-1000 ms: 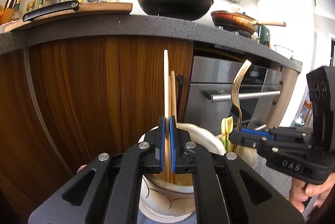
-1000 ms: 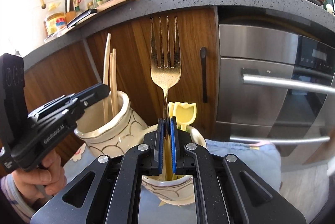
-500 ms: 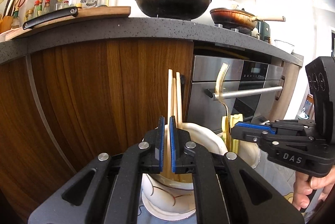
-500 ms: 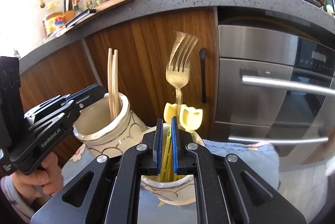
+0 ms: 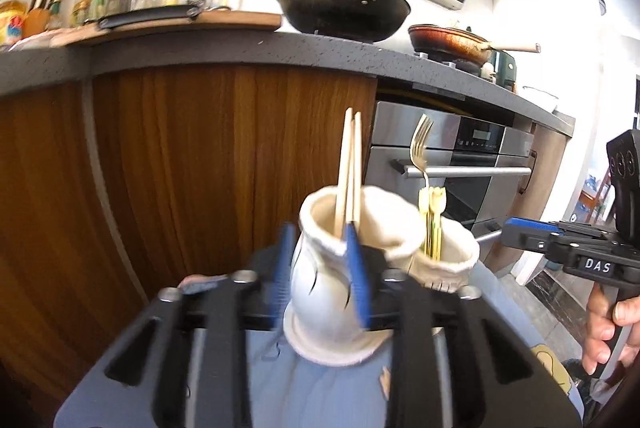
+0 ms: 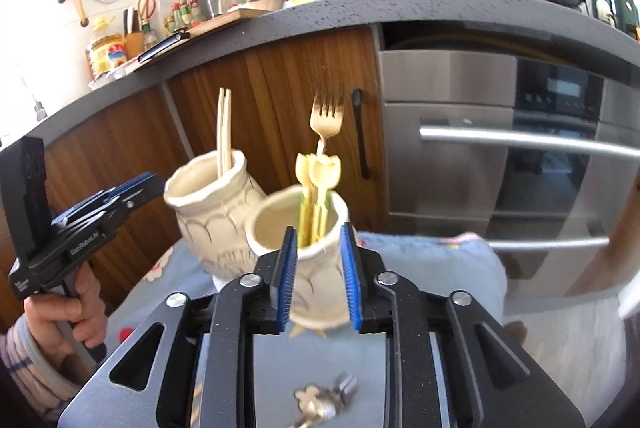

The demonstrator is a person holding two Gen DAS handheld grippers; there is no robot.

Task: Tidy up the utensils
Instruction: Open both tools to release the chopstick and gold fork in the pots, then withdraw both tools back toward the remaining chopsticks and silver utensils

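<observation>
Two cream ceramic holders stand side by side on a blue cloth. The left holder (image 5: pixel 352 248) (image 6: pixel 212 204) holds wooden chopsticks (image 5: pixel 349 168) (image 6: pixel 223 132). The right holder (image 6: pixel 298 232) (image 5: pixel 452 256) holds a gold fork (image 6: pixel 327 116) (image 5: pixel 420 148) and yellow tulip-topped utensils (image 6: pixel 318 172). My left gripper (image 5: pixel 324 268) is open, its jaws either side of the left holder. My right gripper (image 6: pixel 318 264) is open, its jaws either side of the right holder. Both are empty.
A silver utensil (image 6: pixel 324 400) lies on the blue cloth (image 6: pixel 420 260) near my right gripper's base. Wooden cabinets (image 5: pixel 200 164) and a steel oven (image 6: pixel 500 156) stand behind. The dark counter (image 5: pixel 240 48) carries a wok and pans.
Both grippers opened and pulled back. The chopsticks and the fork dropped into their holders and now stand free.
</observation>
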